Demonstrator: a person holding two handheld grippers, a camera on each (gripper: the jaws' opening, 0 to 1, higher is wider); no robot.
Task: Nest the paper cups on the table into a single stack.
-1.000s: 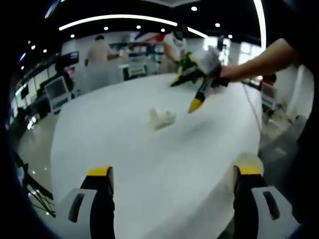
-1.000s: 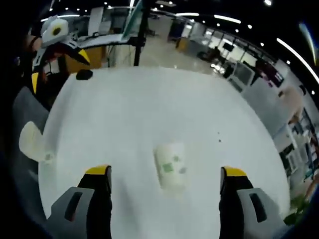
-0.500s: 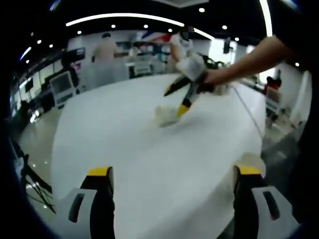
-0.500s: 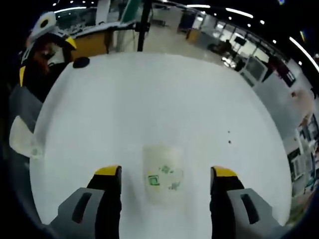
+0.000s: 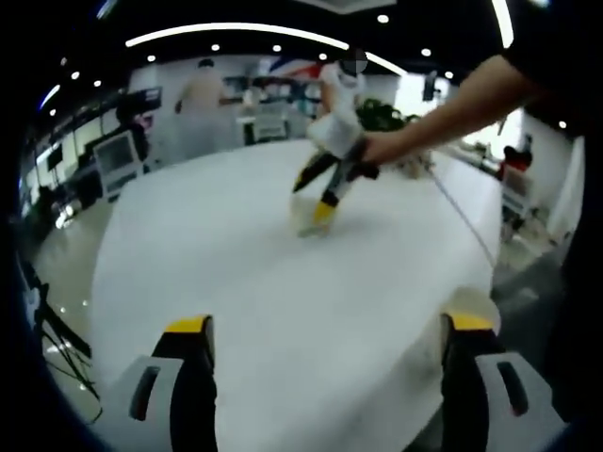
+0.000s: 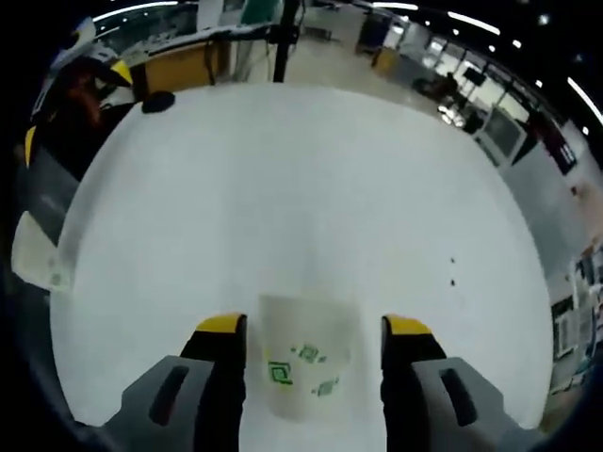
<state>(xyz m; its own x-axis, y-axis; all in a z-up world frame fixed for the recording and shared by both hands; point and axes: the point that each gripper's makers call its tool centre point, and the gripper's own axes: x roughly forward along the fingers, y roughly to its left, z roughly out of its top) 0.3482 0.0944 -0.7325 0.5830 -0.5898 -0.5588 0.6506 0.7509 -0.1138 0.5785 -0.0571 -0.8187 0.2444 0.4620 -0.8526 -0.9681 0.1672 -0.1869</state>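
We count 2 paper cups. 1 cup (image 6: 303, 365) lies on its side on the white table (image 6: 301, 198), between the yellow-tipped jaws of our right gripper (image 6: 316, 327); green marks show on its wall. The jaws stand just beside it on both sides, narrowed around it, but we cannot tell whether they press it. A 2nd cup (image 6: 36, 256) lies at the table's left edge in the right gripper view, well apart from the 1st.

A small dark object (image 6: 158, 101) sits at the table's far edge. 2 people (image 5: 203, 104) stand beyond the table in the left gripper view.

Our left gripper (image 5: 330, 328) hangs over the table's near edge, jaws spread wide and holding nothing. In that view the right gripper tilts down onto the table's middle, a bare forearm (image 5: 443, 113) reaching in from the right.
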